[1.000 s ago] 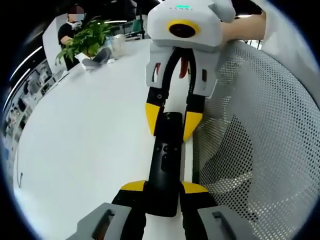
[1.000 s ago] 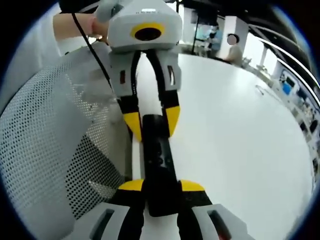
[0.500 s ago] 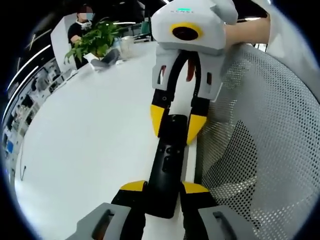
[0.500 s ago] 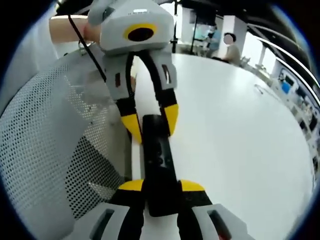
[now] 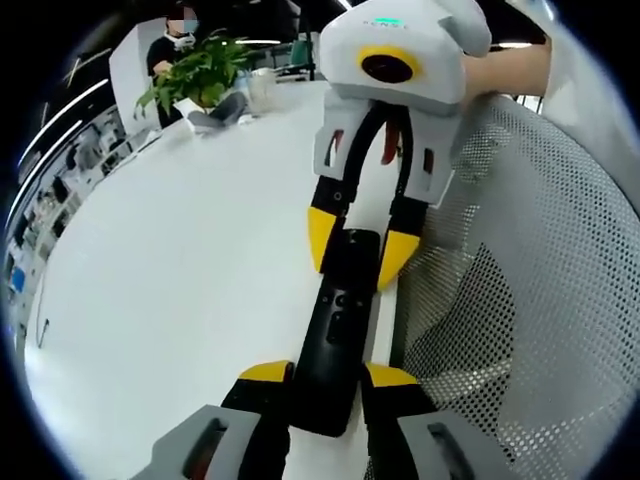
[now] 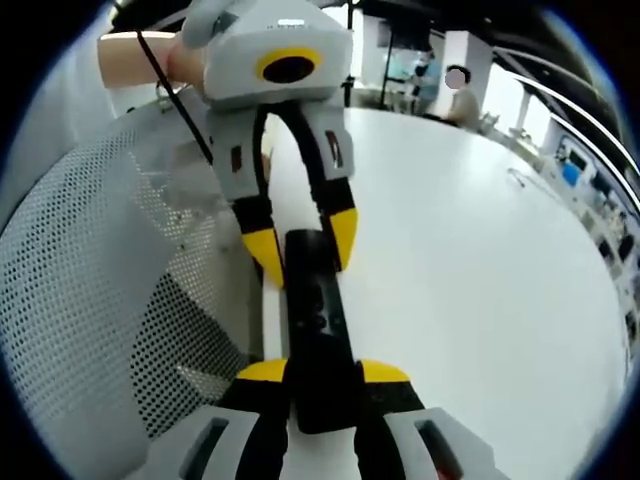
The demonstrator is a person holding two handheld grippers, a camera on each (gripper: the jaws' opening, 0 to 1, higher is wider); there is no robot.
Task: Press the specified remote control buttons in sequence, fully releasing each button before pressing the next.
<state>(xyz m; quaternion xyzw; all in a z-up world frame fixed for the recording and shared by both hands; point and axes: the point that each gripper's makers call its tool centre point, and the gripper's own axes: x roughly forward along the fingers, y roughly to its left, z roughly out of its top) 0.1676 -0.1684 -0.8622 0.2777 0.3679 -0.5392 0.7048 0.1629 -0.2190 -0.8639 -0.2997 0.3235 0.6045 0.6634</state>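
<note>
A long black remote control (image 5: 340, 320) hangs lengthwise between both grippers, over the edge of a white table (image 5: 180, 260). In the left gripper view, my left gripper (image 5: 328, 375) is shut on the near end, its yellow-tipped jaws pressed against both sides. My right gripper (image 5: 360, 248) reaches in from the top and is shut on the far end. In the right gripper view the same remote control (image 6: 318, 320) runs from my right gripper (image 6: 322, 372) up to the left gripper (image 6: 303, 245). Small buttons show on its upper face.
A white mesh chair back (image 5: 520, 300) stands close beside the table edge; the same chair back (image 6: 110, 280) is in the right gripper view. A potted plant (image 5: 195, 80) and a seated person (image 5: 180, 30) are at the far end. Another person (image 6: 460, 95) sits farther off.
The left gripper view has shifted a little, so the plant and the right gripper sit slightly further right in it. Both grips on the remote control are unchanged.
</note>
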